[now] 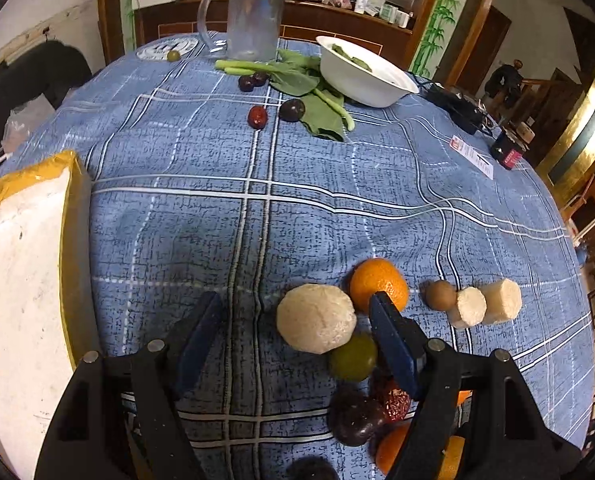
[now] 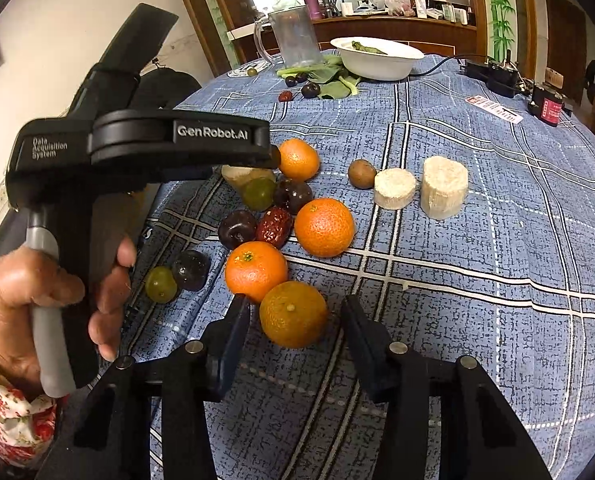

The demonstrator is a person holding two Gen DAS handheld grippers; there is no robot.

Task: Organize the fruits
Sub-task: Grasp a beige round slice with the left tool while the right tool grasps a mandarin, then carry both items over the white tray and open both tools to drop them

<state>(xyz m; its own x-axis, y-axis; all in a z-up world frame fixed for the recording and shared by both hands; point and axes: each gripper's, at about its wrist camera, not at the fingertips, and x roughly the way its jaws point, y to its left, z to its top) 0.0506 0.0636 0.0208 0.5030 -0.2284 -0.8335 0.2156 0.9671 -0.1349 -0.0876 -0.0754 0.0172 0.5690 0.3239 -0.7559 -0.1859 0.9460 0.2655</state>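
Black right gripper (image 2: 293, 316) is spread wide around the nearest orange (image 2: 293, 315), not pinching it. Left gripper (image 1: 297, 320) gapes empty beside a pale peeled fruit (image 1: 316, 323) on the blue tablecloth (image 1: 297, 208).
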